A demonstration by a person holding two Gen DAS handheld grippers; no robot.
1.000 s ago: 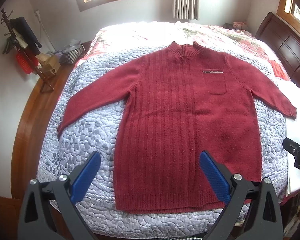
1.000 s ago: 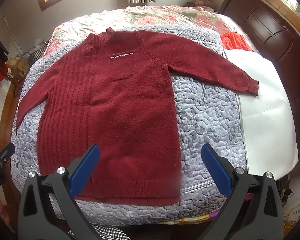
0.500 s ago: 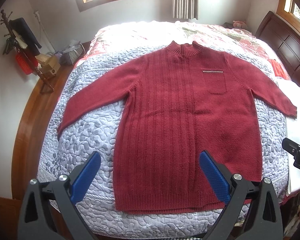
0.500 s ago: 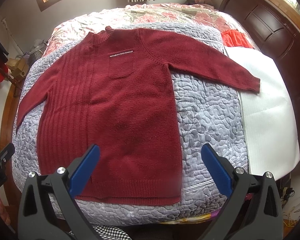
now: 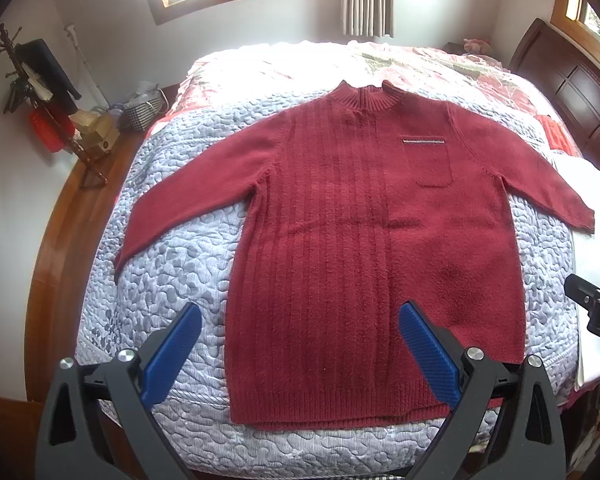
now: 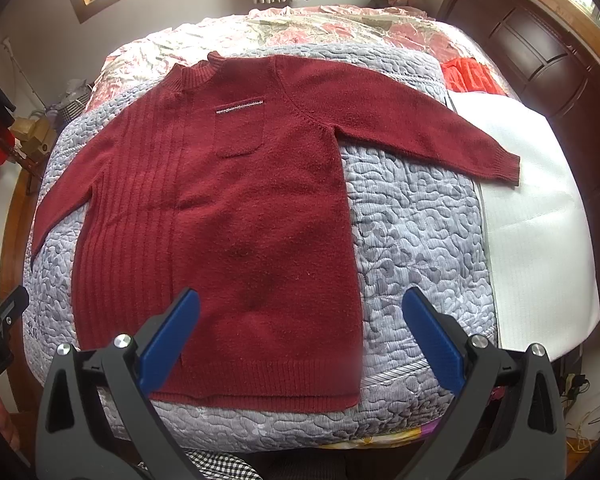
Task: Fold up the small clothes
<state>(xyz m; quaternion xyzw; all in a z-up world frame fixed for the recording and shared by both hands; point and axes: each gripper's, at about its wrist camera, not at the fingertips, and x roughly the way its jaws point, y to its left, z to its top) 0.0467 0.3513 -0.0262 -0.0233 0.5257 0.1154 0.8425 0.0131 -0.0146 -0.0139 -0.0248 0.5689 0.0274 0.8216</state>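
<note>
A dark red knit sweater (image 5: 364, 248) (image 6: 236, 216) lies flat and face up on the grey quilted bedspread (image 5: 168, 256) (image 6: 416, 232), both sleeves spread out and the collar pointing away from me. A chest pocket with a silver trim (image 5: 424, 142) shows on its front. My left gripper (image 5: 296, 344) hovers open above the sweater's lower hem, nothing between its blue pads. Wide open too, my right gripper (image 6: 300, 328) hangs above the sweater's lower right corner and the quilt beside it.
A white sheet (image 6: 540, 216) covers the bed's right side, with a red cloth (image 6: 472, 76) beyond it. The dark wooden headboard (image 6: 540, 52) stands at right. A coat stand (image 5: 40, 92) and a basket (image 5: 140, 110) sit on the floor left of the bed.
Both views have shifted slightly; the sweater sits a touch lower in the right wrist view. The sweater itself has not moved and both grippers stay open.
</note>
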